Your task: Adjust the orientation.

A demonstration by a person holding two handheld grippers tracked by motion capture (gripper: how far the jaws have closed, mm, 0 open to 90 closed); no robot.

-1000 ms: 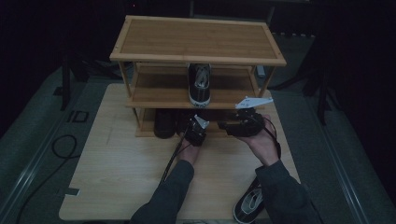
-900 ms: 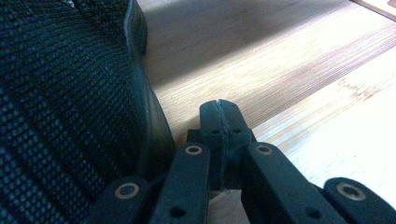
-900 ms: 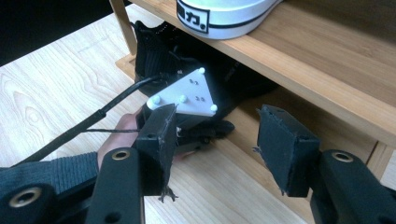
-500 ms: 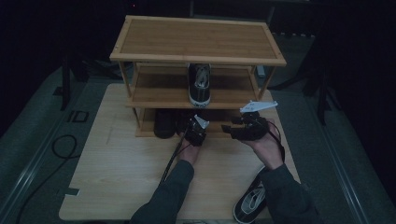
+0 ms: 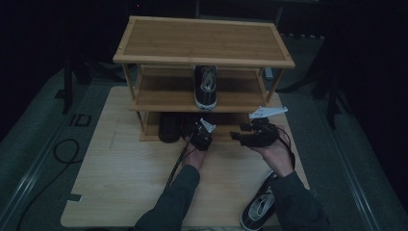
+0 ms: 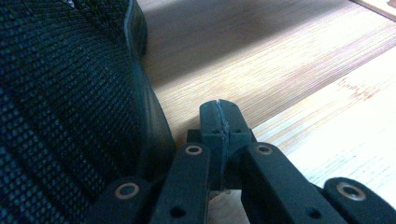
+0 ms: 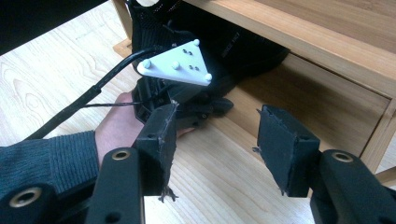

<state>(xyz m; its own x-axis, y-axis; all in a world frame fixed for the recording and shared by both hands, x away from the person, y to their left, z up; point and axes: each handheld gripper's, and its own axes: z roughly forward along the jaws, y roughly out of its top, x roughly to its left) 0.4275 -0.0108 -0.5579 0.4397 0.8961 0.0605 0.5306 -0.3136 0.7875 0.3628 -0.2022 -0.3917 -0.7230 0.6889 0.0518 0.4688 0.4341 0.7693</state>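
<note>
My left gripper (image 5: 197, 131) is shut with nothing between its jaws. It rests at the front of the wooden rack's bottom shelf (image 6: 261, 60). In the left gripper view its closed tips (image 6: 219, 112) lie beside the sole edge of a black knit shoe (image 6: 60, 93). That shoe (image 5: 168, 126) stands on the bottom shelf. My right gripper (image 5: 239, 136) hovers just right of the left one, open and empty (image 7: 217, 126). The right gripper view shows the left gripper (image 7: 175, 88) and the black shoe (image 7: 219, 42) behind it.
The three-level wooden rack (image 5: 204, 41) stands at the back of the table. A dark sneaker with a white toe (image 5: 205, 86) sits on its middle shelf. Another sneaker (image 5: 260, 209) lies on the table by the person's right forearm. Cables trail from both grippers.
My right gripper has drifted slightly back from the rack, toward the person. The left gripper has stayed where it was.
</note>
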